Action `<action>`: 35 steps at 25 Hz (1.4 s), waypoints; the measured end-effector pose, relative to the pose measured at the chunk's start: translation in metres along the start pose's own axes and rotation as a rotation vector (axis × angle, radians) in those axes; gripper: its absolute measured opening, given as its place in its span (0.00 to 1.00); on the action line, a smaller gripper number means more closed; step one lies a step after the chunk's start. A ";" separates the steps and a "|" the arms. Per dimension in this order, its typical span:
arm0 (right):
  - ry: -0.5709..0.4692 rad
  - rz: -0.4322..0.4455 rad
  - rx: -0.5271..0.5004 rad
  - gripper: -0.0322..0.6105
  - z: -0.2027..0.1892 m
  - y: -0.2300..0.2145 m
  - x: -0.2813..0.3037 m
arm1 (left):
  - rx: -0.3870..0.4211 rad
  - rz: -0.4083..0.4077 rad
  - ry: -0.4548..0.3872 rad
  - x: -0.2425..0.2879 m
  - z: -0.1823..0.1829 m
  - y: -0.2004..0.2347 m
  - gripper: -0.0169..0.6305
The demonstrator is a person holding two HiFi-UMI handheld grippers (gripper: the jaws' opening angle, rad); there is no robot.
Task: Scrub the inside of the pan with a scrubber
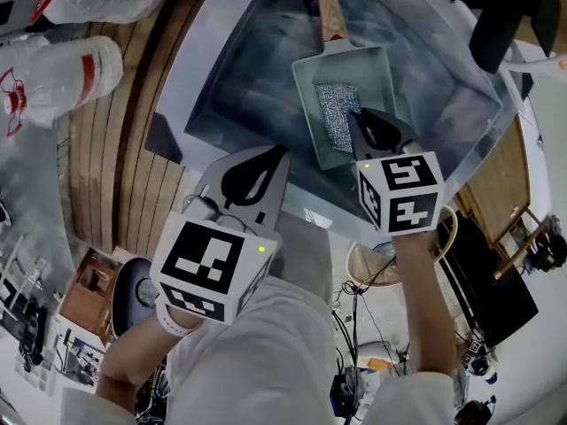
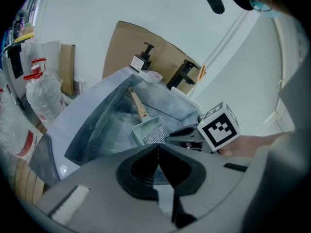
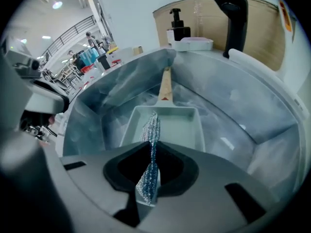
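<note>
The right tool (image 3: 149, 154) pinches by its edge the thin steel-mesh scrubber (image 3: 151, 127), likely light and floppy, just over the rectangular wooden-handled pan (image 3: 182, 125) lying in the sink (image 3: 243, 110), while the left tool (image 2: 158, 154) is closed on nothing.

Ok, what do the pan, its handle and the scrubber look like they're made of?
The pan: pale grey-green, matte, thin-walled; probably coated or enamelled metal, though the look leaves it open. Its handle: wood, light brown with visible grain. The scrubber: silvery, sparkling woven mesh, thin and floppy; likely metallic or metallised fibre.
</note>
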State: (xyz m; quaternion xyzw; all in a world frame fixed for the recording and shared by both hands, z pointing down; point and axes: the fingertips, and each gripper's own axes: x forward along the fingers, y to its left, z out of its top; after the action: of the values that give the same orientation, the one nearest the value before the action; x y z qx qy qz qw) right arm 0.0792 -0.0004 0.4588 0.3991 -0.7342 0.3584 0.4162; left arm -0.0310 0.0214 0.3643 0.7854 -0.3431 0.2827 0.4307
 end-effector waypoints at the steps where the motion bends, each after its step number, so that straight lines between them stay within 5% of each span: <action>1: 0.001 0.020 0.000 0.11 0.000 0.009 0.002 | 0.000 0.002 0.000 0.000 0.000 0.001 0.04; 11: 0.049 0.084 0.117 0.11 -0.009 0.023 -0.011 | -0.008 0.007 -0.010 -0.003 0.001 0.002 0.04; 21: 0.043 0.004 0.299 0.11 -0.029 0.014 -0.032 | -0.008 0.003 -0.017 -0.008 -0.002 0.000 0.03; 29: 0.022 -0.160 0.279 0.11 -0.042 -0.016 -0.040 | -0.009 0.007 -0.021 -0.011 -0.004 0.001 0.03; 35: 0.024 -0.215 0.127 0.11 -0.039 -0.032 -0.043 | -0.012 0.009 -0.022 -0.011 -0.007 -0.001 0.03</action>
State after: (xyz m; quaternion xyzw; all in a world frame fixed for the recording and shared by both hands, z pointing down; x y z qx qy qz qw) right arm 0.1351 0.0319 0.4416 0.4967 -0.6579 0.3623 0.4348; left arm -0.0380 0.0306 0.3592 0.7843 -0.3531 0.2737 0.4304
